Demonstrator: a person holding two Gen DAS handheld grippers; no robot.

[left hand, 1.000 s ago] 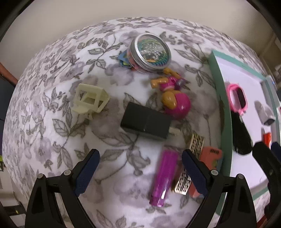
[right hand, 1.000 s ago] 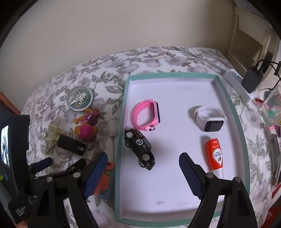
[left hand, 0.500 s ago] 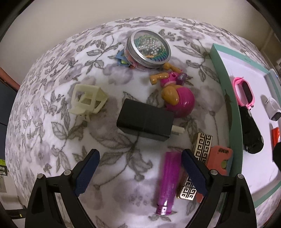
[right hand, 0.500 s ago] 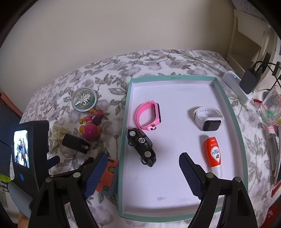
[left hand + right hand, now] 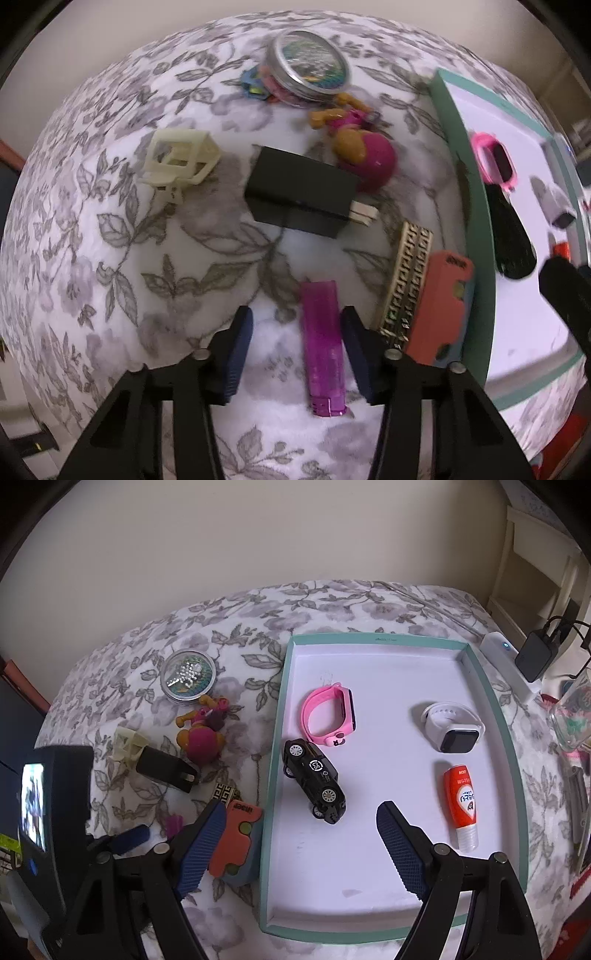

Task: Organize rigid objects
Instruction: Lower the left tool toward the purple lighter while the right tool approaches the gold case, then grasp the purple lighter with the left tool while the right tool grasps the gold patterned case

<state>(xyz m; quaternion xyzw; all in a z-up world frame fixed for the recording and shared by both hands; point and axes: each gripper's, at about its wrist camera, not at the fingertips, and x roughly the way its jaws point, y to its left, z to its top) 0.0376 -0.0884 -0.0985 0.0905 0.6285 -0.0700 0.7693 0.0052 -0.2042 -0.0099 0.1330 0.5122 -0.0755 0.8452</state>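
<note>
The left gripper (image 5: 297, 332) points down at the flowered bedcover (image 5: 110, 229), its jaws just closing in around the purple lighter (image 5: 323, 343). The lighter lies lengthwise between the pads, close to the right pad (image 5: 356, 354); a gap remains at the left pad, so it is not clamped. The right gripper (image 5: 299, 840) hovers over the near edge of the tray (image 5: 271, 775), jaws wide apart and holding nothing.

Left of the tray, on the bedcover: one cream open-frame plastic piece (image 5: 179, 158), one black boxy charger (image 5: 301, 192) with two prongs, one round metal tin (image 5: 308, 66), one pink-and-orange toy figure (image 5: 364, 155), one gold patterned bar (image 5: 404, 280), one orange flat eraser (image 5: 439, 310).

Inside the teal-rimmed white tray: one black toy car (image 5: 314, 779), one pink watch (image 5: 328, 714), one white watch (image 5: 452, 725), one orange tube (image 5: 461, 799).
</note>
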